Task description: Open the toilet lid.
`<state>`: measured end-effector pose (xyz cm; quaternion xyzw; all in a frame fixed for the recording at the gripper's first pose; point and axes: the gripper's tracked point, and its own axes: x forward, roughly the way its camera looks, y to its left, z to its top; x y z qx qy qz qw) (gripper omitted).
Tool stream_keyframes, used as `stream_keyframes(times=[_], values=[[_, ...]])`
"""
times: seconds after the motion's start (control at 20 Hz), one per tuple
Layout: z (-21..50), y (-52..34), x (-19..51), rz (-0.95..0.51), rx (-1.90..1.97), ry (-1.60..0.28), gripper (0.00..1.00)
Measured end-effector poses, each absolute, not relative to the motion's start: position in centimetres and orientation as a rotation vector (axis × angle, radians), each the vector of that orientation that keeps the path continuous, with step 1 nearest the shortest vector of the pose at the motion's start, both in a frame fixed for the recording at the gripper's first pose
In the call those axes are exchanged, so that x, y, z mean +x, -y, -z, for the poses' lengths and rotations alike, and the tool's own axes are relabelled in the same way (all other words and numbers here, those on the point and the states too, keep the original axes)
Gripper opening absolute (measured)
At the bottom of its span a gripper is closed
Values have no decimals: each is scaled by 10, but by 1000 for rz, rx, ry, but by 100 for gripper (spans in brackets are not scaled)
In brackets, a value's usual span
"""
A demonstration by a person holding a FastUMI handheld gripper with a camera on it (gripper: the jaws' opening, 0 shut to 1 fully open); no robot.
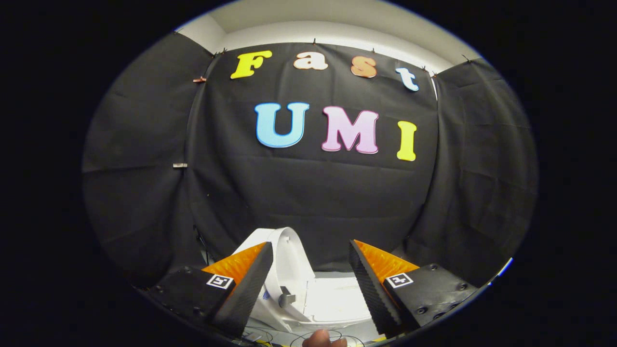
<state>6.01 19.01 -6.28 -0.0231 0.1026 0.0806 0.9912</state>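
The toilet lid (289,262) stands raised beside the left finger; the gripper (308,274) has its jaws open, gripping nothing, so back away gently without knocking it

White toilet (332,301) stands on floor, thin cables (308,335) beside it.

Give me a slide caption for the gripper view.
Open gripper facing a white toilet, its lid raised upright between the jaws.

Overhead light overexposes the white toilet lid (289,260) just beyond the spread gripper (311,270) fingers, while fisheye distortion bends and dims the periphery.
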Motion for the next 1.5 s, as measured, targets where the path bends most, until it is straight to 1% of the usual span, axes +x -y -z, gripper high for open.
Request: stream_keyframes(times=[0.3, 0.65, 0.9, 1.1, 1.5], values=[[21, -139, 44, -129, -16, -160, 99], [-18, -86, 10, -104, 26, -112, 99], [-26, -66, -17, -119, 23, -89, 99], [-30, -47, -33, -96, 16, -72, 99], [-25, 2, -36, -52, 66, -70, 99]])
